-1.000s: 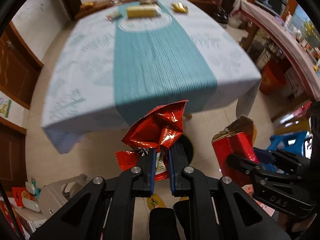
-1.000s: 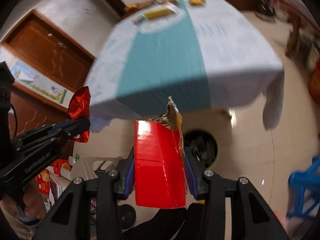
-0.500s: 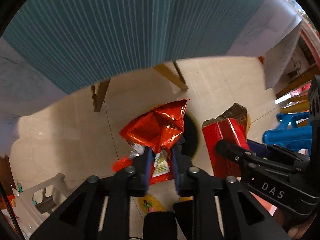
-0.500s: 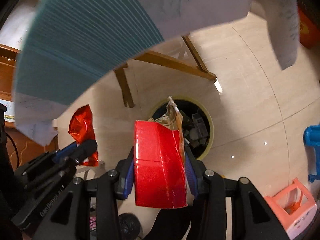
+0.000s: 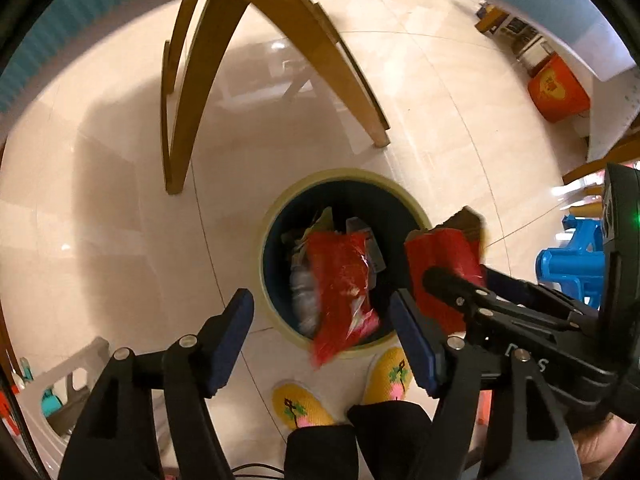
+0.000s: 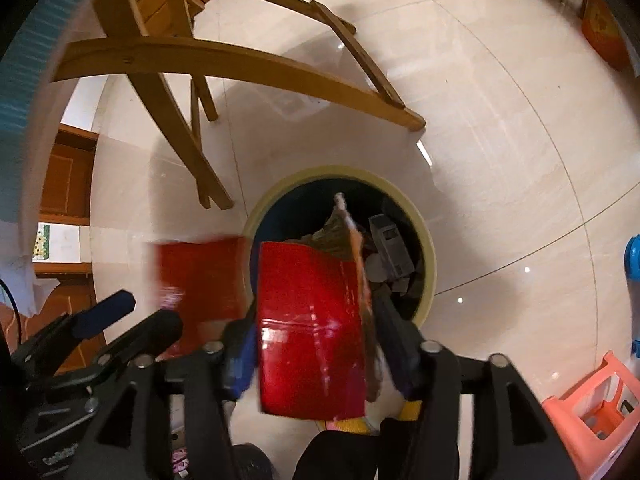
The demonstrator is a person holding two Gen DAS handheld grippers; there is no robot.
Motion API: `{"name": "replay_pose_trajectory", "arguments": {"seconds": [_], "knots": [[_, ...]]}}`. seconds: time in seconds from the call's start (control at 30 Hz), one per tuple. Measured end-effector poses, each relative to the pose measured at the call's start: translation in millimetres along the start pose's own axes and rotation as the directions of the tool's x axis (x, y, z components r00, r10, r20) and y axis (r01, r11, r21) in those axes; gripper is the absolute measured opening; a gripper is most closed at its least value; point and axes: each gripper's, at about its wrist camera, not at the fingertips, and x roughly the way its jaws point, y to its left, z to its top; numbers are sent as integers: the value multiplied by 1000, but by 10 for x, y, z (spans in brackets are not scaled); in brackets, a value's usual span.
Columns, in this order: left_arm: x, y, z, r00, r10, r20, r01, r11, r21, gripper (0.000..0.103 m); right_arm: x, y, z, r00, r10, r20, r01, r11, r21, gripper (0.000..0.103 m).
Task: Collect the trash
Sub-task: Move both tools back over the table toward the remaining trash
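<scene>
Above the round cream-rimmed waste bin (image 5: 340, 178), the left hand-held gripper (image 5: 324, 340) has just spread, its crumpled red foil wrapper (image 5: 340, 292) dropping in; the right hand-held gripper (image 6: 316, 344), just widening, brackets the red cardboard carton (image 6: 308, 328), upright over the bin's near rim.

Glossy cream floor tiles (image 5: 100, 240). Curved wooden legs (image 5: 192, 92) under a teal-striped cloth (image 6: 16, 92). Blue plastic stool (image 5: 572, 268) at right, orange box (image 5: 558, 90) farther off. Salmon-pink stool (image 6: 600, 404) low at right. Yellow embroidered slippers (image 5: 296, 404) at bottom edge. Brown wooden door (image 6: 68, 184) at left.
</scene>
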Motion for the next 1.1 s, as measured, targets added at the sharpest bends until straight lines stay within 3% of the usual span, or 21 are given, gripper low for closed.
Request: {"name": "replay_pose_trajectory", "arguments": {"seconds": [0.07, 0.43, 0.67, 0.87, 1.1], "knots": [[10, 44, -8, 1000, 6, 1, -6, 1000, -10, 69, 21, 1, 11, 1000, -9, 12, 9, 1000, 0, 73], [-118, 206, 15, 998, 60, 32, -57, 996, -70, 69, -2, 91, 108, 999, -34, 22, 35, 999, -36, 74], [-309, 181, -35, 997, 70, 39, -67, 995, -76, 69, -131, 191, 124, 994, -105, 24, 107, 991, -78, 74], [-768, 102, -94, 996, 72, 45, -68, 994, -82, 69, -443, 307, 98, 992, -128, 9, 128, 988, -90, 74], [-1693, 17, -220, 993, 72, 98, -68, 997, -44, 69, -1165, 557, -18, 992, -124, 14, 124, 984, -128, 74]]}}
